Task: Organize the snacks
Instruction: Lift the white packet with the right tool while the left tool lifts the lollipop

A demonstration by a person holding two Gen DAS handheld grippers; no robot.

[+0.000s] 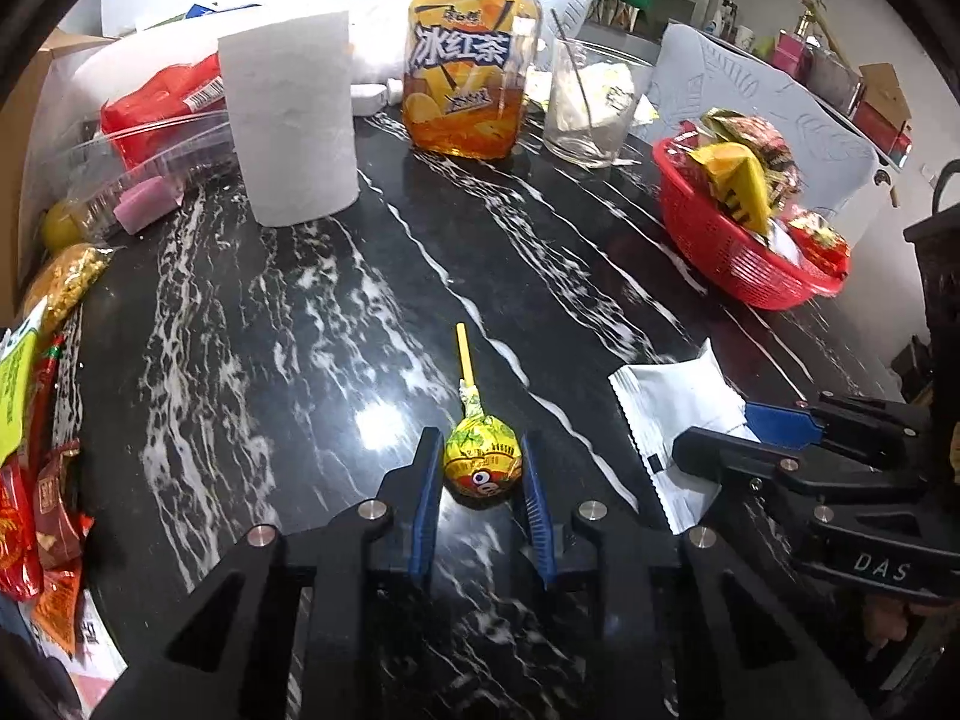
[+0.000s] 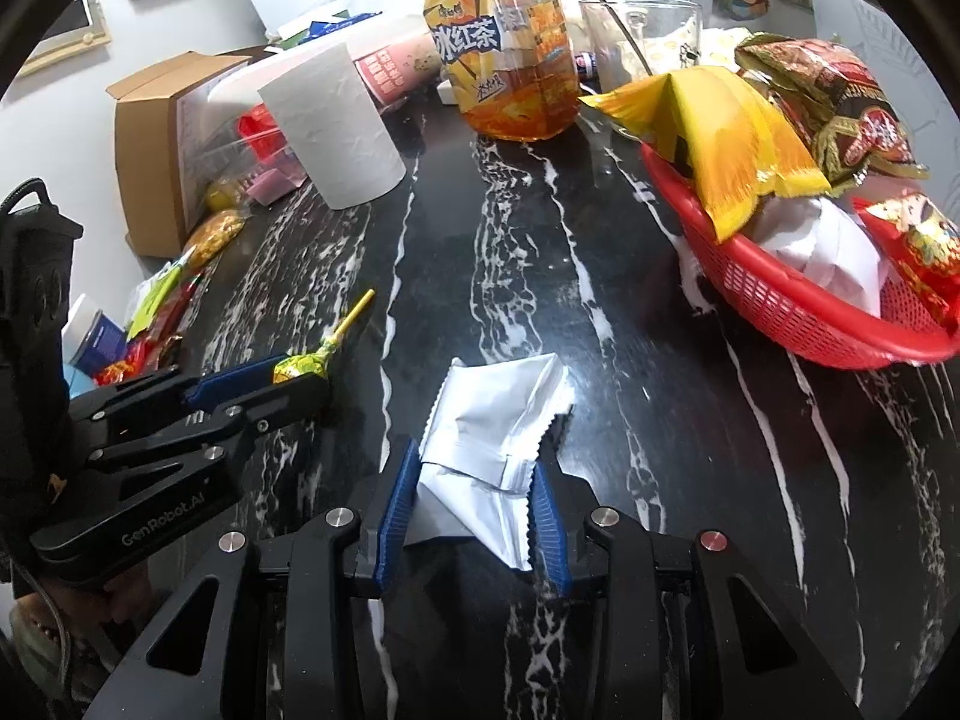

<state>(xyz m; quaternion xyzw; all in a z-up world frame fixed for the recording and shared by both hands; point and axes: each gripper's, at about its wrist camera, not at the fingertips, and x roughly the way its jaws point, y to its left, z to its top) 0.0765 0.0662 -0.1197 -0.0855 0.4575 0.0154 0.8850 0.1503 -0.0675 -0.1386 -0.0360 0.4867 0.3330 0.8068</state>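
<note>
Lollipop [image 1: 481, 462] head sits between the blue pads of the left claw [image 1: 480, 483], whose jaws are narrowed until both pads touch or nearly touch the wrapper; whether they truly pinch it I cannot tell. It lies on the black marble bench [image 1: 300, 360], its long axis running straight away from the claw, yellow stick pointing toward the iced tea bottle [image 1: 471, 60]. The right claw [image 2: 474, 510] is closed on a crumpled white snack packet [image 2: 492, 420], both pads pressing its near end, the rest of the packet stretching forward over the bench toward the bottle. Measured from the bottle, the red basket [image 2: 798, 312] of snacks stands to the right and nearer, the paper roll [image 1: 291, 114] to the left, and both claws well in front.
</note>
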